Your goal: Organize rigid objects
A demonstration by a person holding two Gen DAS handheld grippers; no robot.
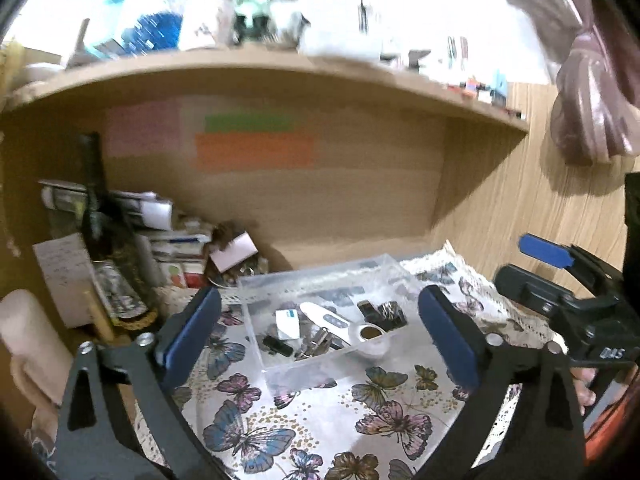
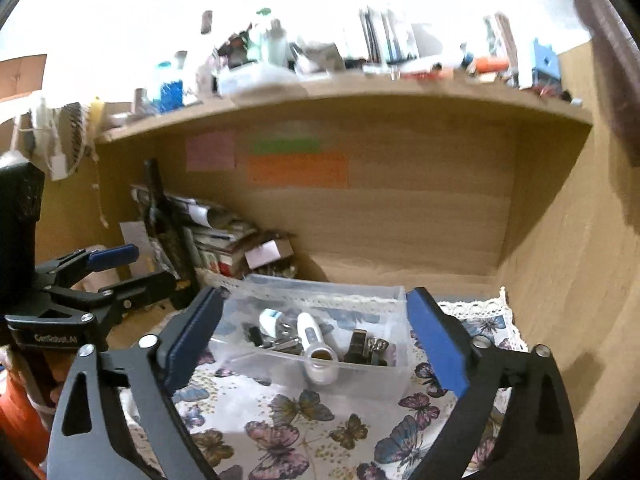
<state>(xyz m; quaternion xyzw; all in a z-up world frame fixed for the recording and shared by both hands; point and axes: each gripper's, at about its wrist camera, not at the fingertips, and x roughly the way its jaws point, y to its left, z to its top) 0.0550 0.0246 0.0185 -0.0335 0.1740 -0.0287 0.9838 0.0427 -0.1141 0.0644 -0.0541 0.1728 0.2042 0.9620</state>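
Bin [image 2: 320,380]: clear, stiff plastic, judged light; sits on the cloth-covered counter [image 1: 320,432], at 12 o'clock of both grippers.
Contents: white thermometer [image 2: 316,340], dark clips [image 1: 384,314], perhaps a charger [image 1: 287,322]; blurred.
Hold: thermometer best taken mid-body; smooth, likely slippery.
Left hand-held gripper [image 1: 320,332]: spread, nothing held.
Right hand-held gripper [image 2: 316,340]: spread, nothing held.

Butterfly-print cloth [image 2: 304,412] lying over desk; sticky notes [image 2: 298,168] clinging to wooden back panel [image 2: 420,208]; cluttered shelf [image 2: 360,92] running overhead.
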